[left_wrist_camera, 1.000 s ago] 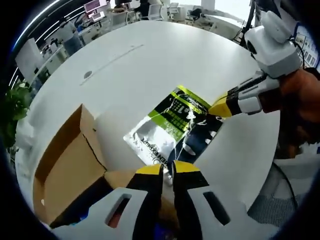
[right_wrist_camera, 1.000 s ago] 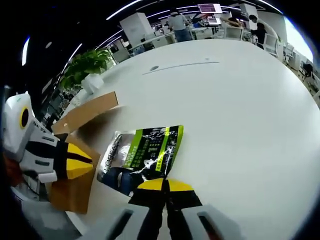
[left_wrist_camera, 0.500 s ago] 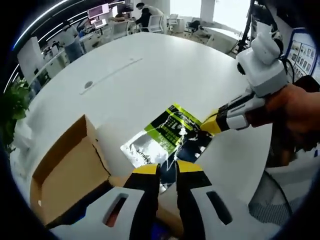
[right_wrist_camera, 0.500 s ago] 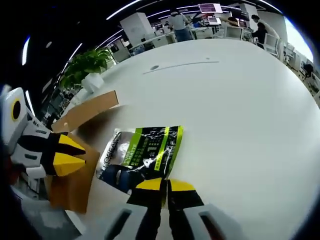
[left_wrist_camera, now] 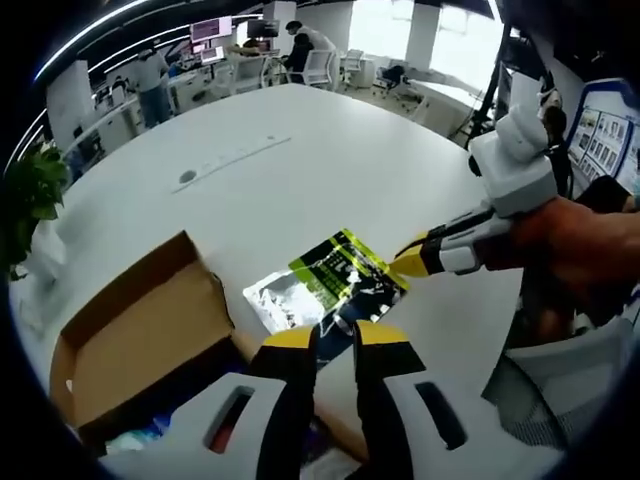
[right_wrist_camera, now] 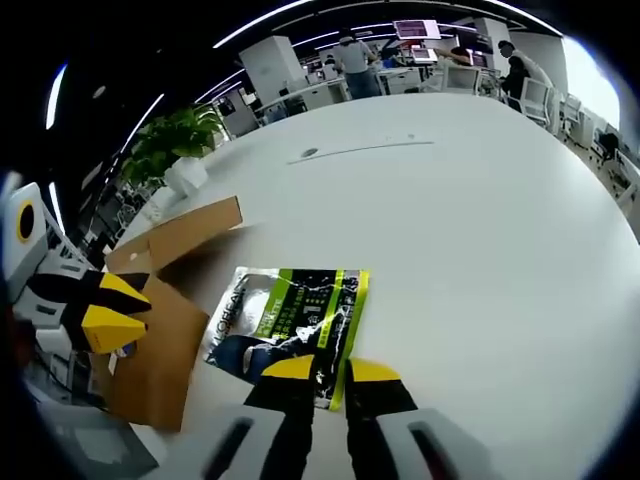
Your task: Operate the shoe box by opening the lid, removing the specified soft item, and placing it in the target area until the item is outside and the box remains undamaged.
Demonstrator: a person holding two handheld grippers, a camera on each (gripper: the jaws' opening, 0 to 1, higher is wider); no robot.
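Observation:
A soft foil packet (left_wrist_camera: 325, 285) with a green and black label lies flat on the white table (left_wrist_camera: 300, 170), outside the brown cardboard shoe box (left_wrist_camera: 130, 335). The box stands with its lid flap (right_wrist_camera: 185, 232) raised. My right gripper (right_wrist_camera: 330, 372) is open, its jaws a little apart at the packet's (right_wrist_camera: 290, 318) near edge. Seen from the left gripper view, the right gripper (left_wrist_camera: 408, 264) touches the packet's right side. My left gripper (left_wrist_camera: 335, 340) hangs open over the box's corner, just short of the packet. It also appears beside the box (right_wrist_camera: 160, 335) as the left gripper (right_wrist_camera: 112, 308).
A potted plant (right_wrist_camera: 180, 135) stands beyond the box near the table's edge. A round grommet and a long slot (left_wrist_camera: 225, 162) mark the middle of the table. Desks, chairs and people fill the office behind. A person's hand (left_wrist_camera: 585, 245) holds the right gripper.
The right gripper's jaws have parted and let go of the packet's edge. The packet now rests flat on the table. The left gripper has drawn back and its jaws stand wider.

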